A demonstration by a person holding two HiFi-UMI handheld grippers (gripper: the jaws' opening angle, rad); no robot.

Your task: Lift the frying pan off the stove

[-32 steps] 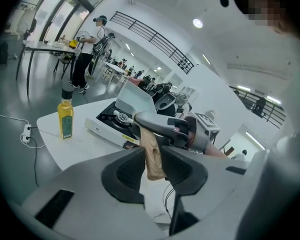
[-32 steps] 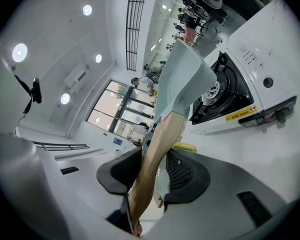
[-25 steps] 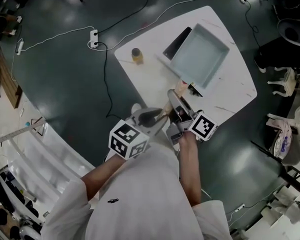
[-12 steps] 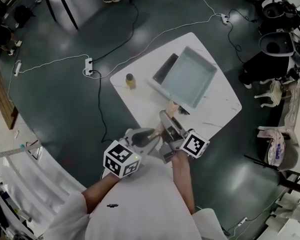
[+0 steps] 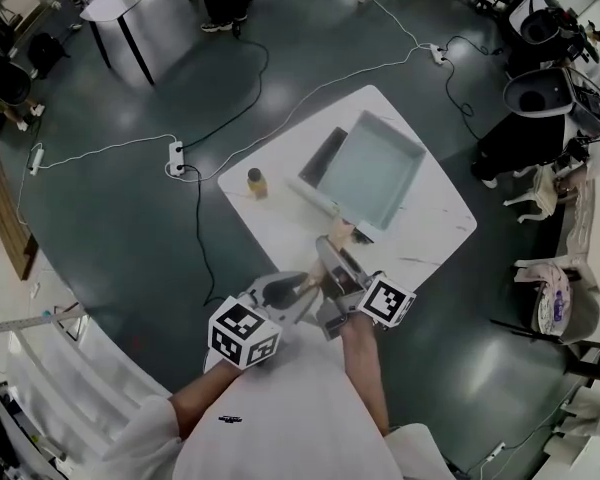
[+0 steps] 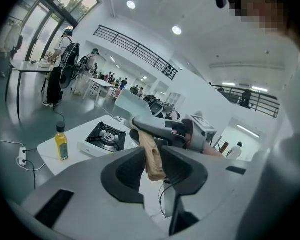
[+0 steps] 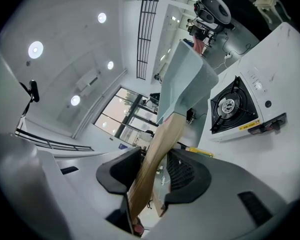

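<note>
A square grey-blue frying pan [image 5: 372, 168] hangs in the air above the white gas stove [image 5: 323, 156], which shows only at the pan's left edge. Its wooden handle [image 5: 339, 234] runs back toward me. My right gripper [image 5: 332, 260] is shut on the handle's middle [image 7: 162, 144], with the pan [image 7: 184, 79] tilted up beyond it and the stove's burner [image 7: 233, 106] bare below. My left gripper [image 5: 298, 293] is shut on the handle's end [image 6: 152, 160], just behind the right gripper [image 6: 162, 129]. In the left gripper view the stove [image 6: 105, 136] stands bare too.
A yellow oil bottle [image 5: 256, 182] stands at the white table's [image 5: 435, 238] left corner, also in the left gripper view [image 6: 61, 143]. Cables and a power strip [image 5: 177, 154] lie on the dark floor. Chairs and another table ring the room.
Both grippers keep their hold on the handle. The table and pan have slid down and left in the head view and look smaller. The pan stays above the stove.
</note>
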